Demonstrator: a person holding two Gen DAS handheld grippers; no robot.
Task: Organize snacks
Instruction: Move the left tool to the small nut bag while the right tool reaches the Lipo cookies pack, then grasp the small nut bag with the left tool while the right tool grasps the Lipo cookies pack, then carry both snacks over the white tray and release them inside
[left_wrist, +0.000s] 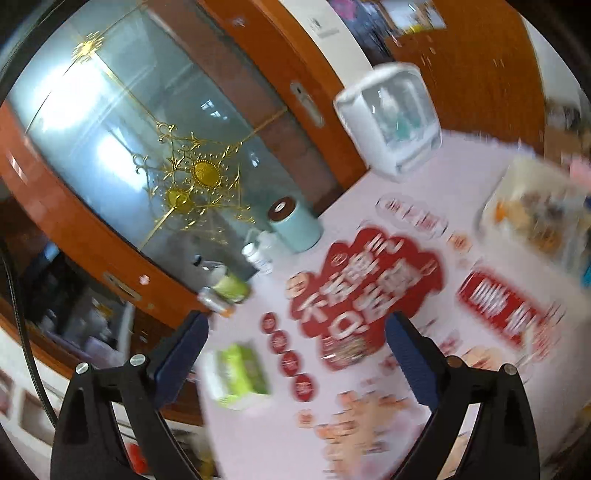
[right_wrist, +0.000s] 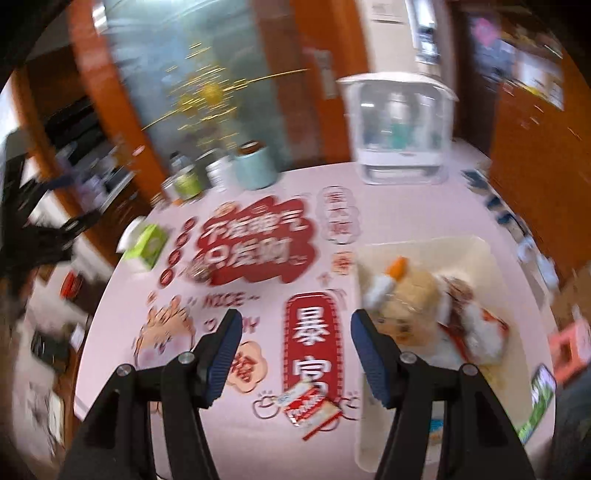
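Observation:
A white tray (right_wrist: 476, 243) on the table's right holds several snack packets (right_wrist: 417, 291); it also shows blurred in the left wrist view (left_wrist: 495, 199). A small red and white snack packet (right_wrist: 310, 406) lies on the pink table (right_wrist: 295, 184) just left of the tray. My right gripper (right_wrist: 293, 325) is open and empty above that packet. My left gripper (left_wrist: 297, 328) is open and empty, held above the table's left part. The left gripper also shows at the far left of the right wrist view (right_wrist: 55, 221).
A green and white tissue pack (left_wrist: 242, 374) (right_wrist: 144, 243) lies near the table's left edge. A mint canister (left_wrist: 295, 229) (right_wrist: 255, 168), jars and bottles (left_wrist: 229, 288) stand at the back left. A white clear-fronted box (left_wrist: 391, 118) (right_wrist: 400, 133) stands at the back.

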